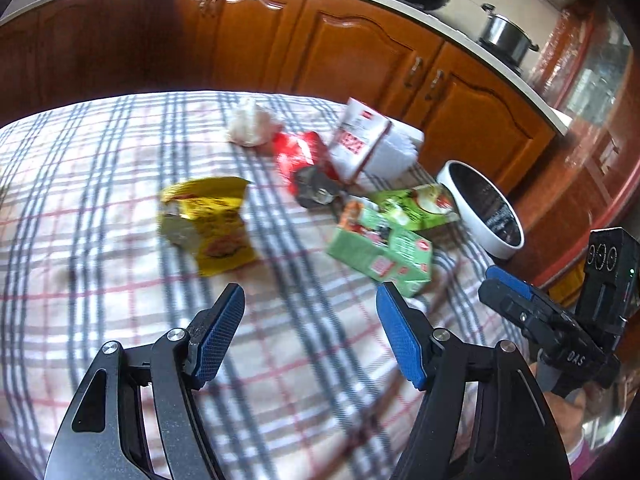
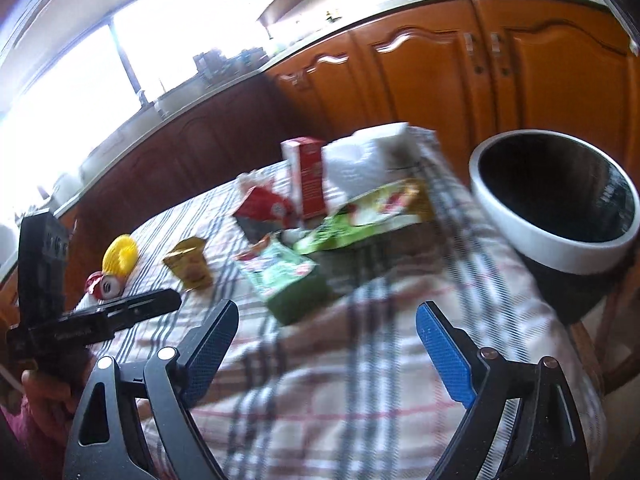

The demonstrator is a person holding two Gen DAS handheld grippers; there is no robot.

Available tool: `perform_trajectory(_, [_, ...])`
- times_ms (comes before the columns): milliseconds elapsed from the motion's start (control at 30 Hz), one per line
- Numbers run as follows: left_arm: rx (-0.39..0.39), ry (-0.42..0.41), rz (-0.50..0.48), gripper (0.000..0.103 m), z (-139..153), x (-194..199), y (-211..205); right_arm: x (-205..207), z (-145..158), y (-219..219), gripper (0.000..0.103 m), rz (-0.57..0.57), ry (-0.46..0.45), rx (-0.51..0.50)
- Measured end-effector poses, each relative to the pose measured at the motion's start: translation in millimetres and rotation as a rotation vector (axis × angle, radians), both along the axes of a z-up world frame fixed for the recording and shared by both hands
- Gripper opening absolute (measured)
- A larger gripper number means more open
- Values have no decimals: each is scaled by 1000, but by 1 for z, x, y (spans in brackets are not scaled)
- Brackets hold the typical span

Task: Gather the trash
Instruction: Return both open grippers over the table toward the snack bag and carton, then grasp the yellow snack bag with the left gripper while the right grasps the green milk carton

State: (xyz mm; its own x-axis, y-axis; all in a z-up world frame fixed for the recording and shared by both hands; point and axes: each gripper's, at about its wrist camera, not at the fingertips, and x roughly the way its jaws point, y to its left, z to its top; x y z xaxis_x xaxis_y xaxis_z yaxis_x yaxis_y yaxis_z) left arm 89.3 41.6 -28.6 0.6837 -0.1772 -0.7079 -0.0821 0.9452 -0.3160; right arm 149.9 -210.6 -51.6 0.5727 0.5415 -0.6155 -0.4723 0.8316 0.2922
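Trash lies on a checked tablecloth [image 1: 120,208]: a yellow wrapper [image 1: 212,224], a green carton [image 1: 380,252], a second green carton [image 1: 416,208], a red wrapper [image 1: 296,152], a crumpled white tissue [image 1: 252,124] and a red-and-white carton [image 1: 360,136]. A white-rimmed bin [image 1: 484,208] stands at the table's right edge, also in the right wrist view [image 2: 556,200]. My left gripper [image 1: 310,300] is open and empty, just short of the green carton. My right gripper [image 2: 326,316] is open and empty, near the green carton [image 2: 284,276].
Wooden cabinets [image 1: 352,48] and a counter with pots [image 1: 508,36] run behind the table. A red can [image 2: 106,288] and a yellow object [image 2: 120,258] sit at the table's far left. A chair [image 2: 608,340] stands by the bin.
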Motion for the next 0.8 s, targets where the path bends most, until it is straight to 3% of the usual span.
perform_trajectory(400, [35, 27, 76, 82, -8, 19, 41, 22, -5, 60, 92, 140, -10, -97])
perform_trajectory(667, [57, 68, 95, 82, -27, 50, 54, 46, -14, 94, 91, 214, 2, -203])
perform_trajectory(700, [53, 77, 92, 80, -31, 54, 55, 48, -17, 98, 91, 217, 7, -217])
perform_trajectory(767, [62, 78, 84, 65, -34, 57, 55, 49, -21, 102, 78, 217, 15, -238])
perform_trajectory(800, [69, 73, 77, 54, -34, 58, 54, 49, -23, 102, 63, 213, 21, -247])
